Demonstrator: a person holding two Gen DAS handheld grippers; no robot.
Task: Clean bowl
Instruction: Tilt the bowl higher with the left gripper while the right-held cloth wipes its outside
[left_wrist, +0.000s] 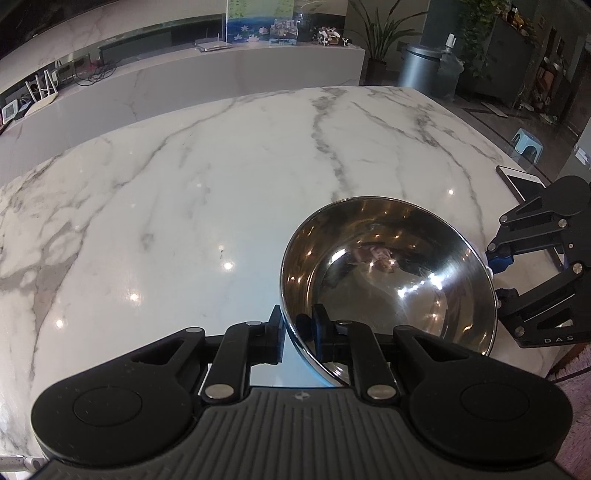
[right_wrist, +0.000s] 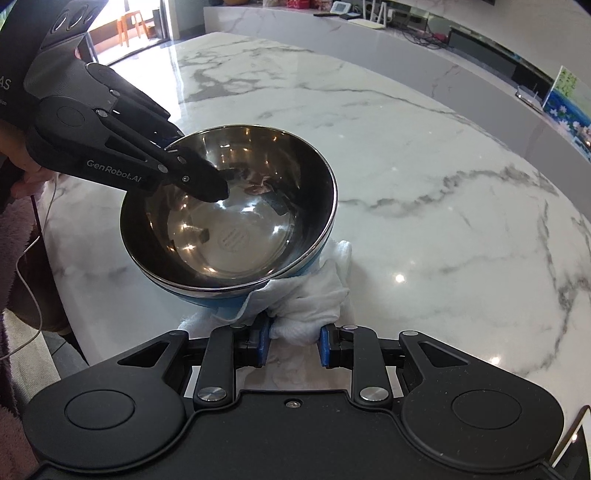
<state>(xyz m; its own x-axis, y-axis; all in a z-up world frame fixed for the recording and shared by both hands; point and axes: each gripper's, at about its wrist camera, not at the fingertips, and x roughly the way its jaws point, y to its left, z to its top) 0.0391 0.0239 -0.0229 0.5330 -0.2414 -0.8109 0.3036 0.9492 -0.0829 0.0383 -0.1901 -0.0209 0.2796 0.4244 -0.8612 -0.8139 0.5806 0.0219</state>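
A steel bowl (left_wrist: 388, 273) (right_wrist: 229, 229) with a blue outside is tilted over the white marble table (left_wrist: 184, 184) (right_wrist: 406, 147). My left gripper (left_wrist: 298, 334) (right_wrist: 184, 151) is shut on the bowl's rim, with one finger inside and the other outside. A crumpled white cloth (right_wrist: 314, 295) lies against the bowl's lower outer wall. My right gripper (right_wrist: 293, 341) is shut on this cloth between its blue pads. In the left wrist view the right gripper (left_wrist: 496, 273) sits just behind the bowl's right side. The bowl's inside is shiny and reflects the room.
A phone or tablet (left_wrist: 517, 181) lies near the table's right edge. A person's hand (right_wrist: 22, 162) holds the left gripper, and a thin cable (right_wrist: 33, 251) hangs beside the table edge. A marble counter (left_wrist: 221, 70) and a metal bin (left_wrist: 421, 66) stand beyond.
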